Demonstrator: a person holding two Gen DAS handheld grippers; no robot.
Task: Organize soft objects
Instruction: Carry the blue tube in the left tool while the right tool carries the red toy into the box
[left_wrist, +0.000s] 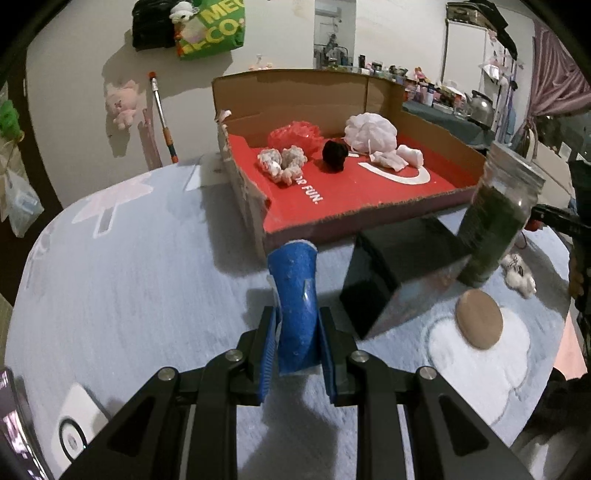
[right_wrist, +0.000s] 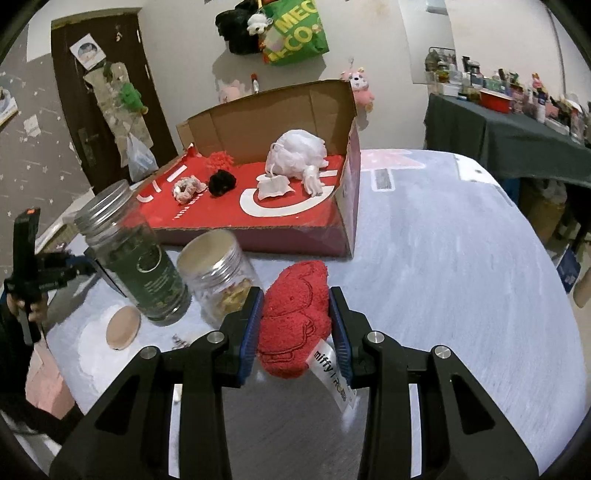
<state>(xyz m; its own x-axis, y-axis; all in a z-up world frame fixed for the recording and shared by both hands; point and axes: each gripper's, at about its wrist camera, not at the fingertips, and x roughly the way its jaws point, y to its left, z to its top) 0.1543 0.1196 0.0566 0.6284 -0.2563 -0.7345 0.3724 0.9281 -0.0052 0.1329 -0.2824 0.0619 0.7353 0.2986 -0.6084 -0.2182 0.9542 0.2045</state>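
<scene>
My left gripper (left_wrist: 296, 326) is shut on a blue sponge cloth (left_wrist: 295, 299), held above the table in front of the cardboard box (left_wrist: 258, 206). My right gripper (right_wrist: 296, 317) is shut on a red plush towel (right_wrist: 295, 317) with a white "miffy" label. The box (right_wrist: 347, 206) has a red floor and holds a white bath pouf (left_wrist: 369, 133), a red mesh pouf (left_wrist: 293, 134), a black scrunchie (left_wrist: 334, 155), a pink-white scrunchie (left_wrist: 282, 162) and white soft pieces (left_wrist: 399, 157).
A tall jar with green contents (left_wrist: 491, 229) (right_wrist: 147, 269), a shorter clear jar (right_wrist: 221, 280), a black box (left_wrist: 391, 280), a round tan puff (left_wrist: 479, 319) (right_wrist: 122, 328) and a small white plush (left_wrist: 519, 275) stand on the grey-blue tablecloth. A white device (left_wrist: 74, 424) lies front left.
</scene>
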